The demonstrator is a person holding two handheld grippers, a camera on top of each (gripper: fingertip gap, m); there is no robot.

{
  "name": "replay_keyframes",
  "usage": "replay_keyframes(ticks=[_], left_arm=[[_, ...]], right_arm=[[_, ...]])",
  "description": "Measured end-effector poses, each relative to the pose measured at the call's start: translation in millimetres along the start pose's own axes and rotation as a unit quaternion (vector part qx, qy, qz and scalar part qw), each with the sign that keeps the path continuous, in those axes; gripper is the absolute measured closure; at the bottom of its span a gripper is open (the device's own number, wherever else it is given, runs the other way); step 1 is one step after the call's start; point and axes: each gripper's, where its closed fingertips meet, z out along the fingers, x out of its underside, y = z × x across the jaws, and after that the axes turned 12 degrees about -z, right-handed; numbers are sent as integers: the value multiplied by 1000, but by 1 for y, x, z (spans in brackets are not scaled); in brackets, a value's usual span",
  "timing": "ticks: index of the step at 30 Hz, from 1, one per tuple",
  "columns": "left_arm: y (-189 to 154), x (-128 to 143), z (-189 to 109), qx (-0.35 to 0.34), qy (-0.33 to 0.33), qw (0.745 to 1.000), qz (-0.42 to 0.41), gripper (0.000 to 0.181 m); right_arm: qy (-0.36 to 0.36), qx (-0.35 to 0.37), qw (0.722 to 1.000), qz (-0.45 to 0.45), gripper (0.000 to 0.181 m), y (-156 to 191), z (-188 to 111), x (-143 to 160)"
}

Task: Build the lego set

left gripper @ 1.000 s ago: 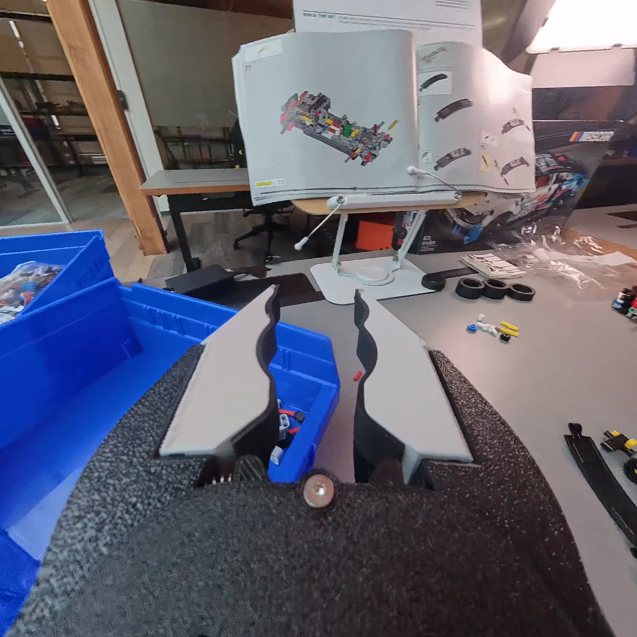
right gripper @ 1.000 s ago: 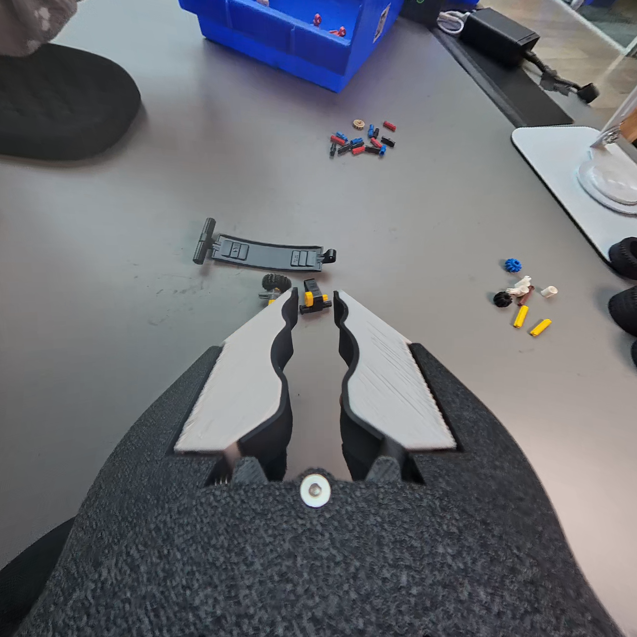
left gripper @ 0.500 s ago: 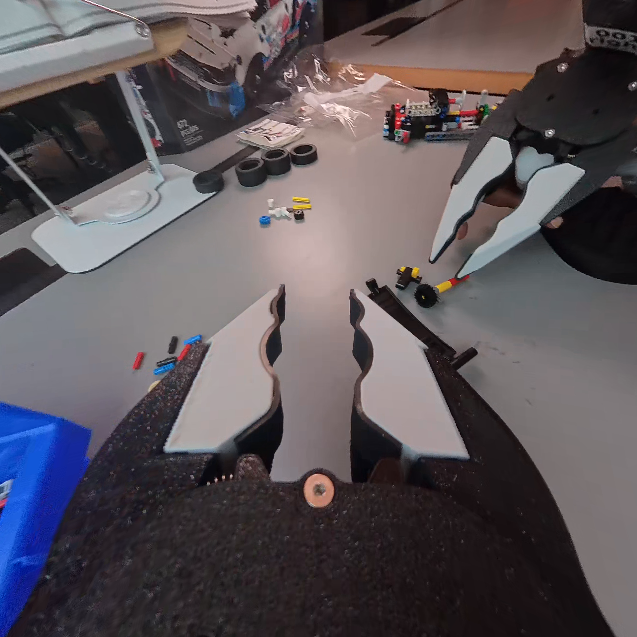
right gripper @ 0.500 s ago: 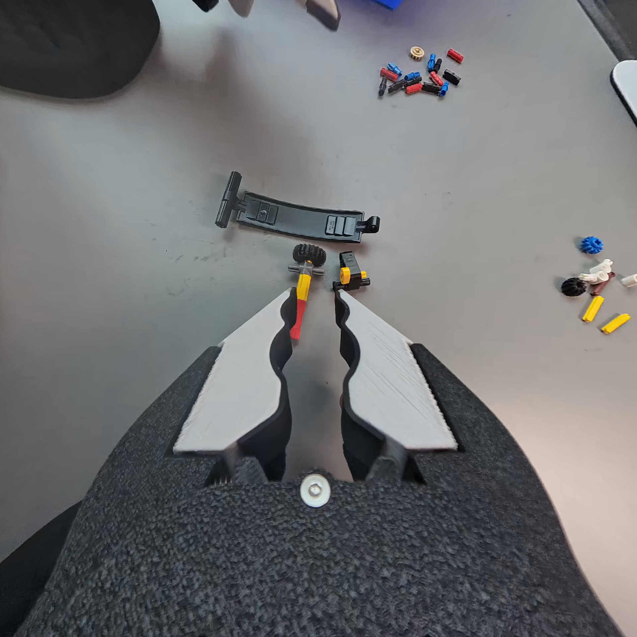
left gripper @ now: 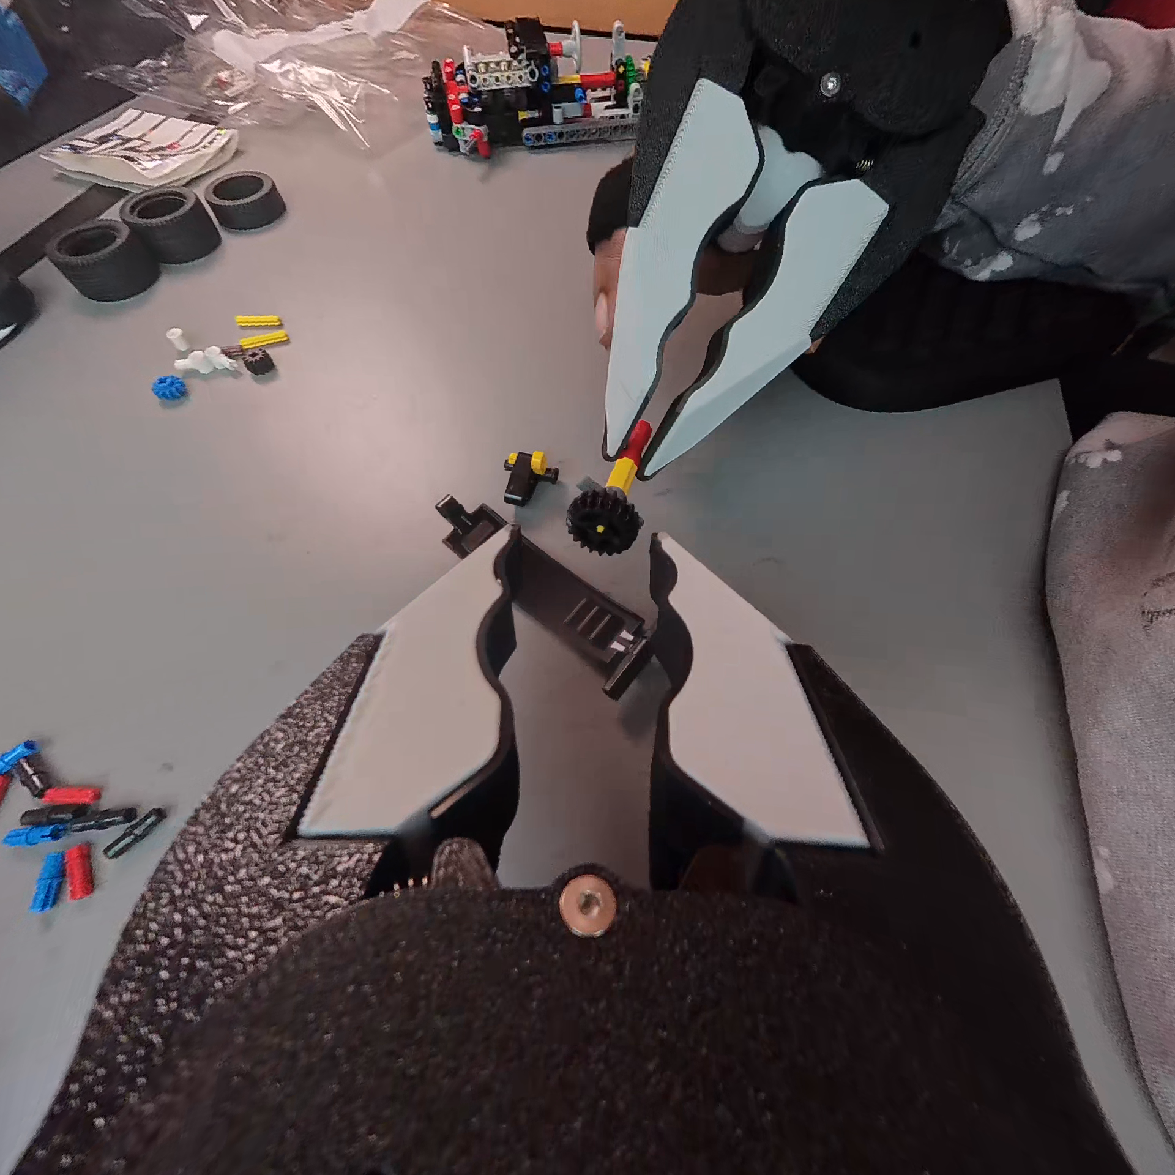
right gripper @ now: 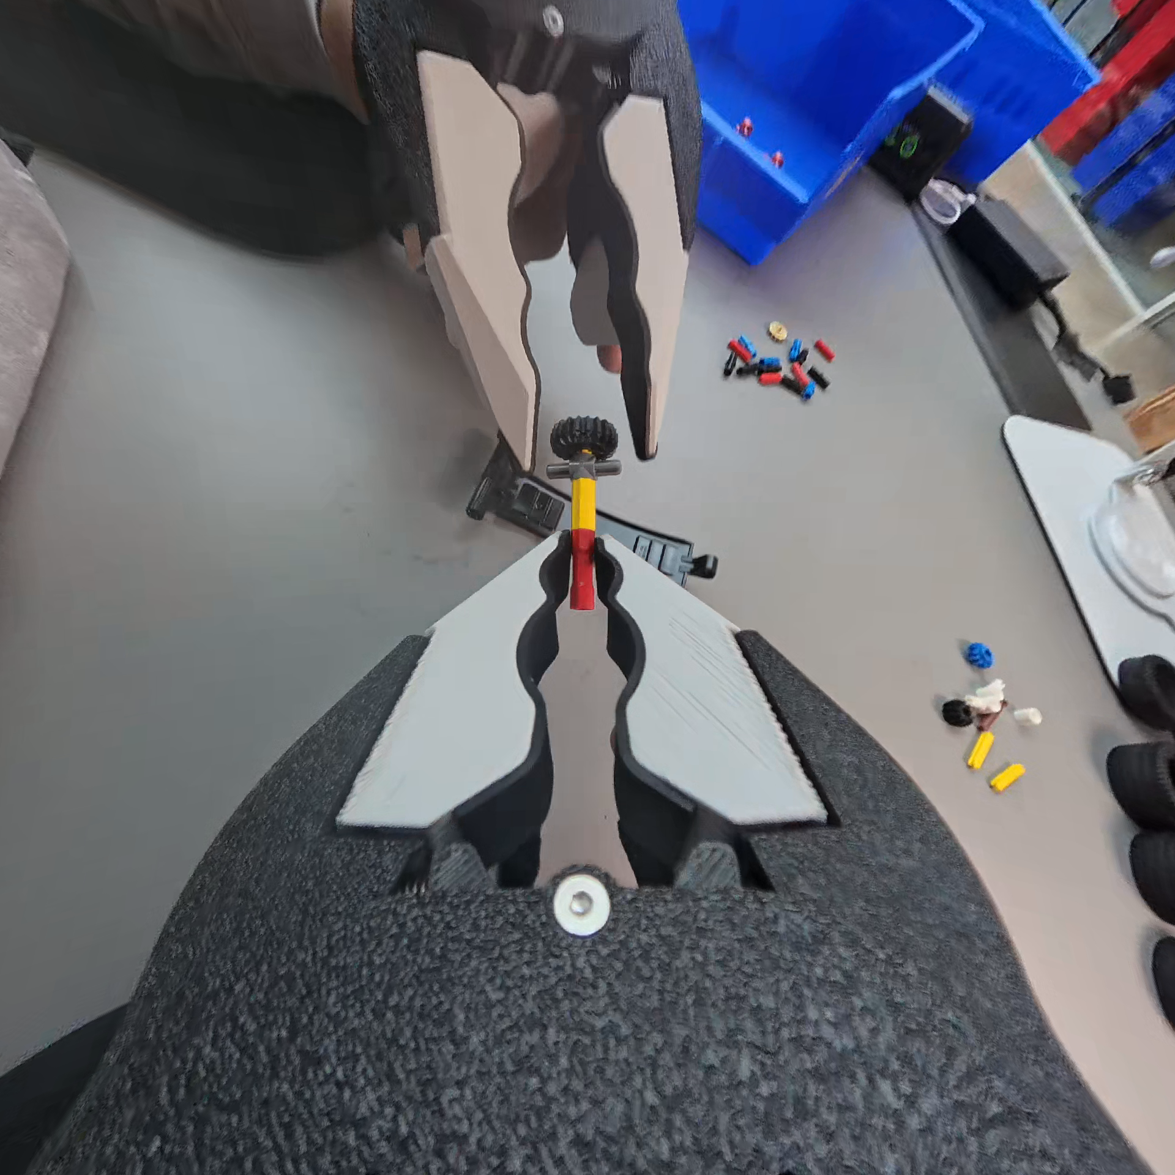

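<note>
Lego axle piece (right gripper: 582, 528) with a black gear (right gripper: 584, 436) on its far end is sitting pinched between the right gripper (right gripper: 582, 559) fingers.

Right fingers are closing on the red end of the axle, its yellow middle and gear sticking out past the tips, above the grey table (right gripper: 254, 394). Left gripper (left gripper: 582, 543) is hovering with its fingers spread apart and gripping nothing, the gear lying just beyond and between their tips. A long black panel (left gripper: 566, 604) is lying on the table under the left fingers, crossing the gap between them. A small black-and-yellow connector (left gripper: 528, 474) is resting just past the left fingers, beside the gear. Black tyres (left gripper: 165, 222) are standing well off to their left.
</note>
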Motion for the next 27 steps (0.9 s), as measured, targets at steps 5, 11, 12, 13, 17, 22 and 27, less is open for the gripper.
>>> replay_keyframes(ticks=[5, 11, 12, 13, 17, 22, 27], left_arm=[[-13, -4, -2, 35, -7, 999, -3, 159], [-11, -14, -12, 53, -29, 998, -17, 161], [-12, -15, -13, 56, -31, 998, -16, 161], [-12, -15, -14, 57, -31, 998, -14, 161], [-13, -15, -15, 63, -27, 998, -7, 161], [10, -17, -35, 40, -52, 997, -37, 162], [19, 3, -24, 17, -2, 999, -37, 161]], right_arm=[[-7, 10, 999, -39, 177, 4, 4, -8], [-52, 32, 998, -19, 177, -8, -6, -22], [-56, 33, 998, -19, 177, -9, -8, -23], [-58, 33, 998, -22, 177, -9, -8, -24], [-63, 20, 998, -20, 178, -6, -11, -25], [-66, 31, 997, 16, 179, -19, -30, -9], [-65, 25, 998, 9, 178, -15, -23, -13]])
